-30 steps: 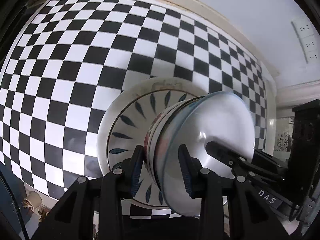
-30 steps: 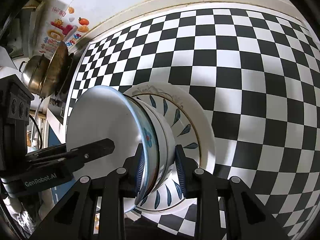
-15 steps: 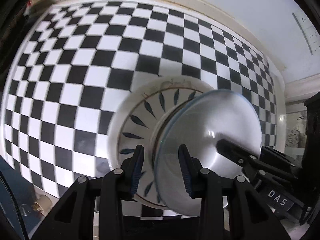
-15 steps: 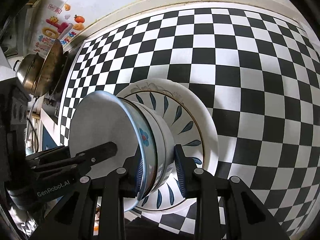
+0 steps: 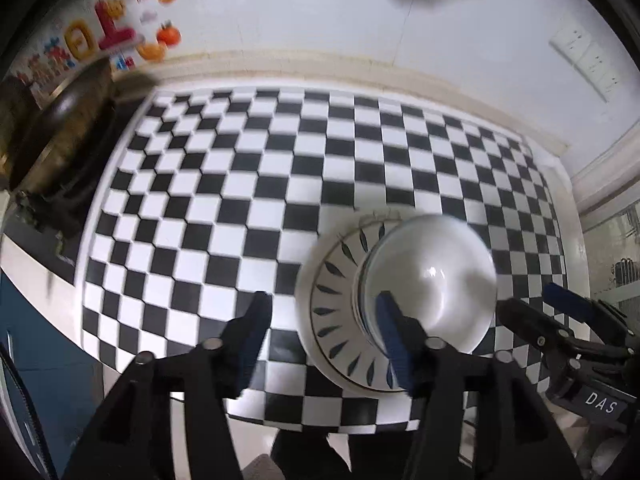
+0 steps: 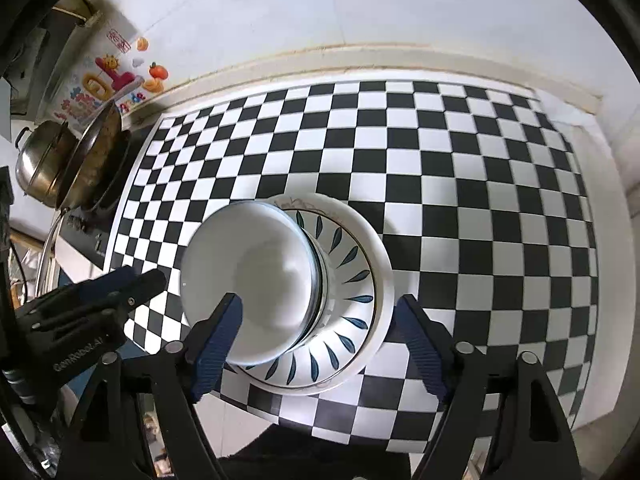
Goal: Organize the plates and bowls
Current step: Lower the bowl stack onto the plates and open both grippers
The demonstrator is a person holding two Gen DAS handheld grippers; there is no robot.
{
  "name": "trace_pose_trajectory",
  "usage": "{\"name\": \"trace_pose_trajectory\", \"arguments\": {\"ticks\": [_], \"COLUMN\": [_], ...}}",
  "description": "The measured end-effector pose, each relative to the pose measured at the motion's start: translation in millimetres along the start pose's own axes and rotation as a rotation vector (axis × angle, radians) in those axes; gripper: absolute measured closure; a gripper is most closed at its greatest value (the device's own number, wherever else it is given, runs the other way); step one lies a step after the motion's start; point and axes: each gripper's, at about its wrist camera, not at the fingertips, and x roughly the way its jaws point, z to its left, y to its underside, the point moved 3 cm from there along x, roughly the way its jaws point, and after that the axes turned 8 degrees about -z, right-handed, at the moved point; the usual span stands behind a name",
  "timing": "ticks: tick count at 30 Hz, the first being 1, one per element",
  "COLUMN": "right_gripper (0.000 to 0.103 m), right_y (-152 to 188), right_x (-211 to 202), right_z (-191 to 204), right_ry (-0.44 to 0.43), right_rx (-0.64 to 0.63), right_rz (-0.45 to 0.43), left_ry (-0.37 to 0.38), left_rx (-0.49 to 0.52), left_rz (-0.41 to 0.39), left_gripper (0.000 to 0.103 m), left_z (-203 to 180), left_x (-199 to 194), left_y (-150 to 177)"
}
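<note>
A stack of white bowls (image 5: 434, 284) (image 6: 256, 280) stands in the middle of a white plate with blue leaf marks (image 5: 336, 312) (image 6: 352, 276) on the checkered table. My left gripper (image 5: 324, 336) is open and empty, above and back from the plate's left side. My right gripper (image 6: 320, 340) is open and empty, above the near side of the plate. Each gripper shows at the edge of the other's view, the right one (image 5: 560, 320) and the left one (image 6: 116, 288).
The black and white checkered table (image 6: 460, 184) ends at a white wall behind. A dark wok (image 6: 96, 156) and a steel pot (image 6: 44, 160) sit on a stove at the far left. The table's front edge (image 5: 320, 424) is close below the plate.
Both grippers opened and let go of the bowls, then pulled back and up. The bowl stack now rests on the plate.
</note>
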Motion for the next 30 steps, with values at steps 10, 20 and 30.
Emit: {"name": "trace_pose_trajectory", "arguments": {"ticks": [10, 20, 30], "right_gripper": [0.016, 0.015, 0.013], "right_y": [18.5, 70.0, 143.1], "right_x": [-68.3, -187.2, -305.6], "right_z": [17.9, 46.2, 66.9], "right_ry": [0.064, 0.105, 0.121], "right_rx": [0.045, 0.003, -0.072], "right_rz": [-0.131, -0.316, -0.461], "left_ry": [0.004, -0.007, -0.024], "left_rx": [0.058, 0.086, 0.074], "left_rz": [-0.141, -0.306, -0.415], "left_gripper": [0.024, 0.024, 0.024], "left_z": [2.7, -6.0, -14.8], "left_x": [-62.1, -171.1, -269.1], "left_y": [3.4, 40.8, 107.2]}}
